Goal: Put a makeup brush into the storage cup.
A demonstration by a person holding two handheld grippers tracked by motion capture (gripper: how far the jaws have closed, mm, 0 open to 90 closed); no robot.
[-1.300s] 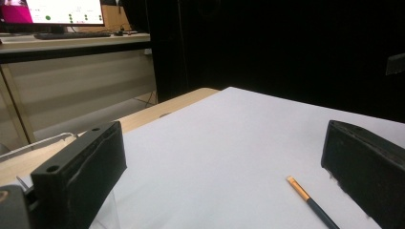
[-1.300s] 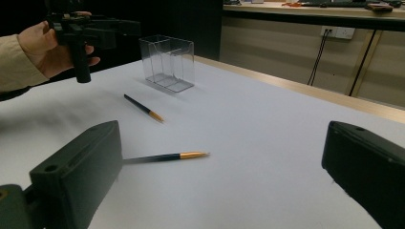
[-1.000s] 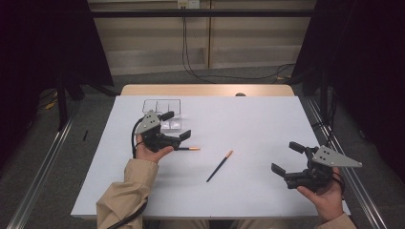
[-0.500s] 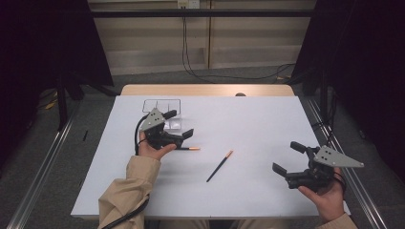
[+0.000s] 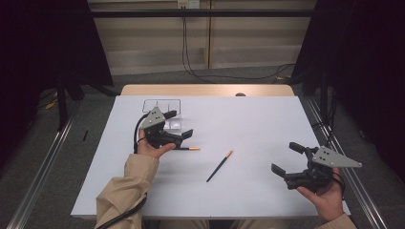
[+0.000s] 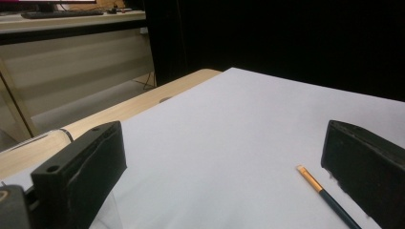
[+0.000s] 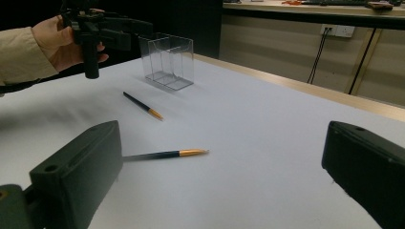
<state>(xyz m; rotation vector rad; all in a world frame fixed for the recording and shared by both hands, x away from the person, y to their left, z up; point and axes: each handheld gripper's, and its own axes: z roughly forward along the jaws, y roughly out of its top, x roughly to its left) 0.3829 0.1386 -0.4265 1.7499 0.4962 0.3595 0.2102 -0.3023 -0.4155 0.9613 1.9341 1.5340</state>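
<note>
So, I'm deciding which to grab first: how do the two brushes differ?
The near-left brush lies right under the left tongs, level across the table; the middle brush lies on a diagonal between both tongs, out in the open. Both share dark handles and orange-gold tips, flat on the white table.

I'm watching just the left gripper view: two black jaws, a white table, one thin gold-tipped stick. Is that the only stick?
Observer: No. A second stick lies apart from the first stick, nearer mid-table.
Operator: Anything else there?
Observer: A clear divided box stands just beyond the left gripper, toward the far edge.
Operator: And the other hand?
Observer: The right gripper is at the table's near right side, jaws open, holding nothing.
</note>
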